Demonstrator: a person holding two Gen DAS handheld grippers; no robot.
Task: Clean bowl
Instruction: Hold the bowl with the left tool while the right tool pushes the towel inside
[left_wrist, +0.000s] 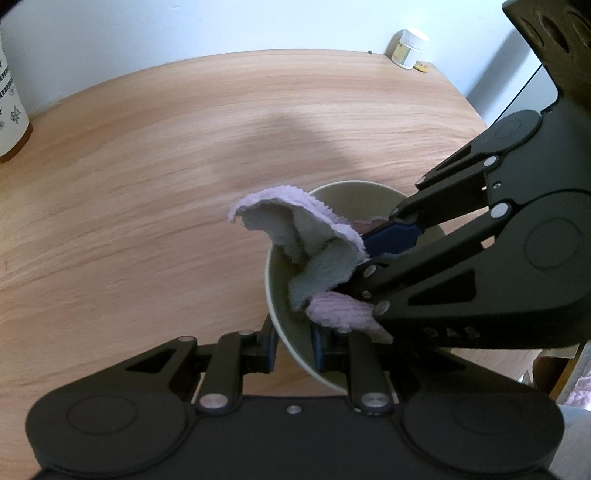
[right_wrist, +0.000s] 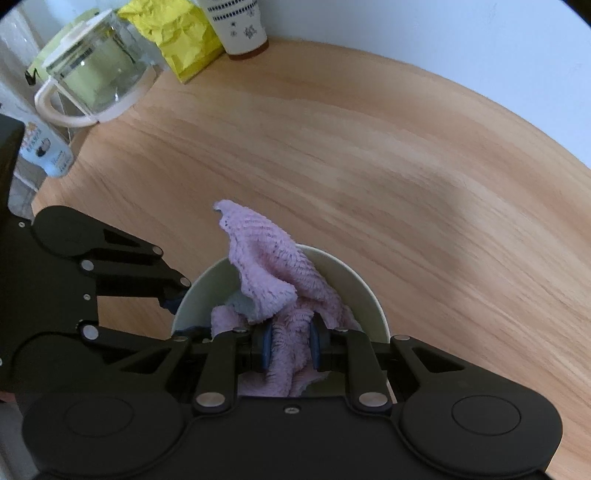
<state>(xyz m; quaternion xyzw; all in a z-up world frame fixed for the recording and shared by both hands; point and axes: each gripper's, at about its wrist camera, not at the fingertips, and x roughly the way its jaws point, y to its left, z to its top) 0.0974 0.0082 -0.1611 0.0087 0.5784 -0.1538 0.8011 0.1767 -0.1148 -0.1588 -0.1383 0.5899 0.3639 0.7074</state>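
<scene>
A pale green bowl (left_wrist: 282, 328) sits on the wooden table. My left gripper (left_wrist: 293, 349) is shut on the bowl's near rim, one pad outside and one inside. My right gripper (right_wrist: 288, 349) is shut on a pink and pale blue cloth (right_wrist: 273, 273) and holds it inside the bowl (right_wrist: 354, 284). In the left wrist view the right gripper (left_wrist: 373, 254) reaches in from the right with the cloth (left_wrist: 295, 229) bunched over the bowl's far rim. In the right wrist view the left gripper (right_wrist: 173, 299) holds the bowl's left rim.
A wooden table (left_wrist: 147, 184) runs to a white wall. A patterned cup (left_wrist: 9, 92) stands at the left, a small white jar (left_wrist: 410, 48) at the far right corner. A glass jug (right_wrist: 96, 62), crumpled yellow paper (right_wrist: 181, 33) and a small bottle (right_wrist: 44, 151) stand at the table's left.
</scene>
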